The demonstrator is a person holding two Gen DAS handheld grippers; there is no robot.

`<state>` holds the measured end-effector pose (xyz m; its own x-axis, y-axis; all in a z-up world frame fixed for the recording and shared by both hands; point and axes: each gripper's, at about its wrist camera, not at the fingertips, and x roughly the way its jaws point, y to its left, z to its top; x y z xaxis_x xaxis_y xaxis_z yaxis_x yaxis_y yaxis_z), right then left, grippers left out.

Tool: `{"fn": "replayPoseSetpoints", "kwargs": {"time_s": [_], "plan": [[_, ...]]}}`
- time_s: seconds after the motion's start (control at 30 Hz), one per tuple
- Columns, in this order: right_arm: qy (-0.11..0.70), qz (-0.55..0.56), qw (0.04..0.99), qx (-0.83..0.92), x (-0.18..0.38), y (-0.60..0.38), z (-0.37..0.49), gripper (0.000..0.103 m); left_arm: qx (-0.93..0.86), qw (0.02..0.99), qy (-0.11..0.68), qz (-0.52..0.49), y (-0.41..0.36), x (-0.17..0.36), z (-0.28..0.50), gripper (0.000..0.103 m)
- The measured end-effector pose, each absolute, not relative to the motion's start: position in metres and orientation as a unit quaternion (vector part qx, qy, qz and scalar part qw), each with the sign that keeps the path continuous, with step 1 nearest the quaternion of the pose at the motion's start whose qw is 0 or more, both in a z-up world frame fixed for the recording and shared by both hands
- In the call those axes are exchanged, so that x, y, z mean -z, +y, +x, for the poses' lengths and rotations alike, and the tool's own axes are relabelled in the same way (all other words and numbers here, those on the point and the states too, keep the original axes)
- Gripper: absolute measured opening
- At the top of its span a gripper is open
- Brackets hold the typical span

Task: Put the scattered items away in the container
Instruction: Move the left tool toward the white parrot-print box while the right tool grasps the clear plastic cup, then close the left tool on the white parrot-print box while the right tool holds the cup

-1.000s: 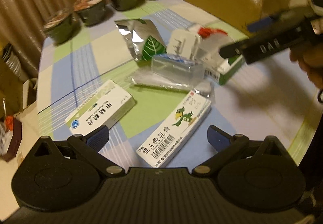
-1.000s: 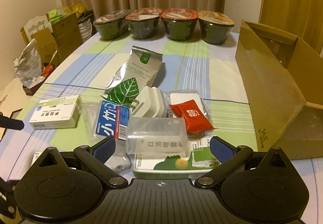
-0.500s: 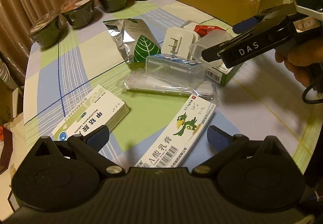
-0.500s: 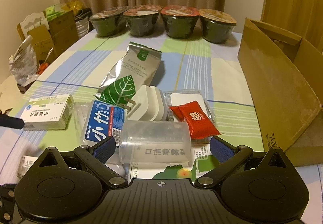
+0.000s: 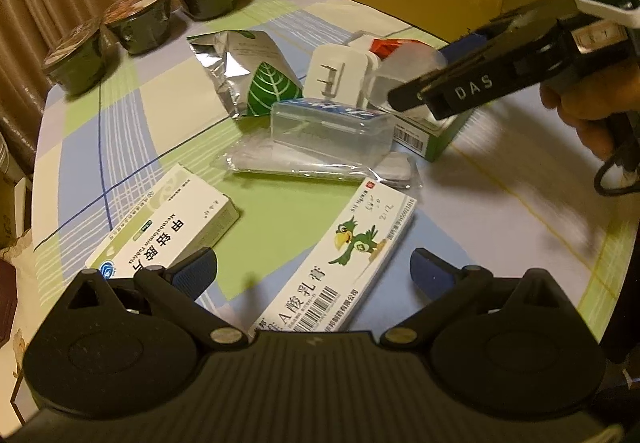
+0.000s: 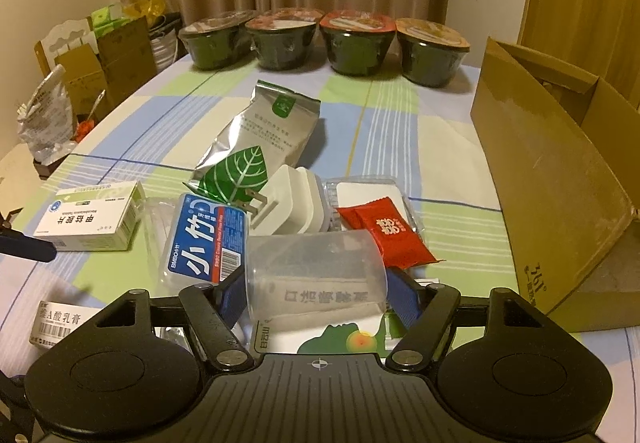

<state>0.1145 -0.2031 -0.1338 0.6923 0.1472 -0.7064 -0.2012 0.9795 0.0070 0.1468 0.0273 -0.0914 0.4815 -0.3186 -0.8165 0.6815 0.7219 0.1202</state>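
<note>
My right gripper (image 6: 318,293) is shut on a clear plastic cup (image 6: 316,275) lying on its side on a green-and-white box (image 6: 332,341); it also shows in the left wrist view (image 5: 404,95), holding the cup (image 5: 404,71). My left gripper (image 5: 314,267) is open over a long white parrot-print box (image 5: 340,259), with a white medicine box (image 5: 168,227) at its left finger. The pile holds a floss box (image 6: 206,239), white plug (image 6: 288,207), red sachet (image 6: 390,235) and silver leaf pouch (image 6: 260,139). The cardboard box (image 6: 552,179) stands open at right.
Four sealed dark bowls (image 6: 324,41) line the table's far edge by the curtain. Bags and small cartons (image 6: 96,59) sit off the table to the left. The checked tablecloth (image 6: 400,123) shows bare between the pile and the bowls.
My right gripper's fingers have closed from wide open onto the clear cup. My left gripper has come closer to the parrot-print box and stays open.
</note>
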Motion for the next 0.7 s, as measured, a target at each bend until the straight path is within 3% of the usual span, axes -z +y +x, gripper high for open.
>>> {"fn": "replayPoseSetpoints", "kwargs": {"time_s": [0.5, 0.7], "plan": [[0.377, -0.041, 0.921, -0.092, 0.13, -0.214, 0.093, 0.074, 0.337, 0.806, 0.425, 0.238, 0.02, 0.099, 0.154, 0.093], [0.381, -0.039, 0.919, -0.088, 0.131, -0.219, 0.088, 0.074, 0.348, 0.796, 0.433, 0.241, 0.02, 0.101, 0.156, 0.078]]}}
